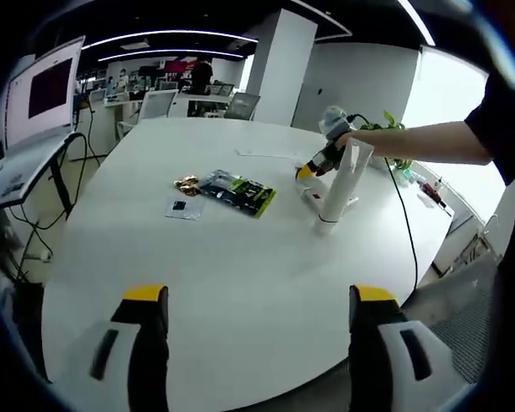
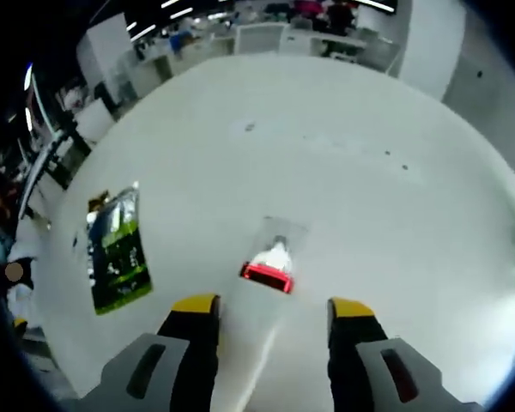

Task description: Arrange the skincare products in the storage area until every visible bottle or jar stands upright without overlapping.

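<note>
In the left gripper view, the left hand-held gripper (image 1: 256,322) hovers over the near edge of a large round white worktop (image 1: 240,275), its two yellow-tipped jaws spread wide with nothing between them. Across the worktop, the right hand-held gripper (image 1: 312,169) reaches in from the right at the end of a person's outstretched bare forearm (image 1: 429,142) in a dark sleeve. It meets the upper part of a tall white tube-shaped skincare bottle (image 1: 339,184), which stands tilted with its lower end on the worktop. Whether those jaws clamp the tube cannot be told from here.

Near the middle of the worktop lies a flat dark packet with green and yellow print (image 1: 238,192). Just left of it sits a small gold crinkled wrapper (image 1: 186,183), and just in front of that a small clear sachet with a dark label (image 1: 184,209). A trailing black cable (image 1: 403,223) runs over the far right side of the worktop.

In the right gripper view, the right gripper's jaws stand parted, and a white shape runs up between them. Just beyond their tips lies a small white piece with a red end (image 2: 269,264) on a clear wrapper. The green printed packet (image 2: 117,249) lies flat to the left, well apart.
</note>
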### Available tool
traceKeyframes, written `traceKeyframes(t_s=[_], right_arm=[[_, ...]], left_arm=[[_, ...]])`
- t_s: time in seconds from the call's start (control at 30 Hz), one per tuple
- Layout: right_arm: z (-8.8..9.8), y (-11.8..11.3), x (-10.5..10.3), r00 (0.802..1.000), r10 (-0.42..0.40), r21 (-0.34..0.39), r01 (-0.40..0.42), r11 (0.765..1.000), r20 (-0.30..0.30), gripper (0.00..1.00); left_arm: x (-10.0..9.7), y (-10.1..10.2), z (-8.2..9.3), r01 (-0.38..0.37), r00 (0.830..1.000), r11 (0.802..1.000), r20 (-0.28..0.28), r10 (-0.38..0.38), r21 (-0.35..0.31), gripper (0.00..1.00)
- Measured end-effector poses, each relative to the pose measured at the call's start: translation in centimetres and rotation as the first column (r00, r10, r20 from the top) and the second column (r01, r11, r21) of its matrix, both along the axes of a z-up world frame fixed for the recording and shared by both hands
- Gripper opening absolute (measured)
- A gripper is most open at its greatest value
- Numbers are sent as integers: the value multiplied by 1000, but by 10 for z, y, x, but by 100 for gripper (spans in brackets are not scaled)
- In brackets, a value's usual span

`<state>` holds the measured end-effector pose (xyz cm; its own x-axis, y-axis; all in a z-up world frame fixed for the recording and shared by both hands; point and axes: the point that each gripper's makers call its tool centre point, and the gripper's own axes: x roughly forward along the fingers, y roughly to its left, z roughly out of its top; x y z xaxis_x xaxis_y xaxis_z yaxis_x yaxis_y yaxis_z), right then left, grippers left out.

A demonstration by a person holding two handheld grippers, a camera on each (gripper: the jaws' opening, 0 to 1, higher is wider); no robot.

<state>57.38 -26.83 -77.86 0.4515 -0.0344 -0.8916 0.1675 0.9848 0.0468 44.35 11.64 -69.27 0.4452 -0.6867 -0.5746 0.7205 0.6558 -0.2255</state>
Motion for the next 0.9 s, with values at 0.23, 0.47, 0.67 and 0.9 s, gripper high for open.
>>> traceKeyframes(t_s=[0.23, 0.47, 0.67, 0.9], right_arm=[[-8, 0, 5, 999, 16, -19, -17, 1000, -49, 49], [-13, -1, 6, 998, -14, 17, 15, 1000, -68, 35], [-10, -2, 11, 997, 77, -11, -78, 997, -15, 33], [-11, -2, 15, 987, 161, -81, -161, 984, -3, 27]], left_arm=[[0, -1, -4, 8, 1000, 1000, -9, -8, 9, 80], [-2, -3, -8, 24, 1000, 999, -15, -24, 25, 79], [-2, -6, -9, 32, 999, 999, -18, -32, 27, 78], [-1, -2, -7, 27, 1000, 999, 0, -27, 33, 77]])
